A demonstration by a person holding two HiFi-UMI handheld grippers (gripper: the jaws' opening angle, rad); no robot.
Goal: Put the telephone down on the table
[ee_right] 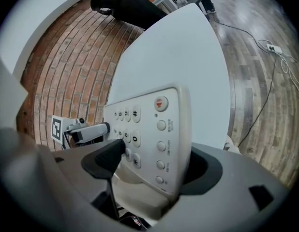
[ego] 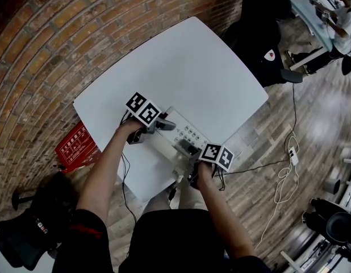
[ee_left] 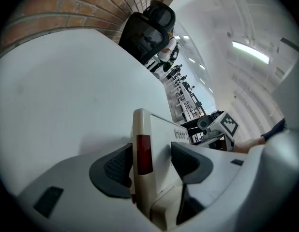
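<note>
A beige telephone (ego: 184,132) with a keypad lies near the front edge of the white table (ego: 187,67). My left gripper (ego: 153,129) holds its far left end. In the left gripper view, both dark pads (ee_left: 118,167) press the telephone's (ee_left: 159,134) thin edge, beside a red strip. My right gripper (ego: 192,165) is at the telephone's near right end. In the right gripper view, the keypad (ee_right: 149,129) stands between the wide-set jaws of my right gripper (ee_right: 156,161). One finger (ee_right: 107,159) hovers just off the keys; the other pad is mostly hidden behind the body.
A brick wall runs along the table's far side. A red box (ego: 76,147) lies on the floor at the left and a black bag (ego: 28,226) is near my feet. A black chair (ego: 260,44) stands at the table's right. Cables (ego: 286,169) trail over the wooden floor.
</note>
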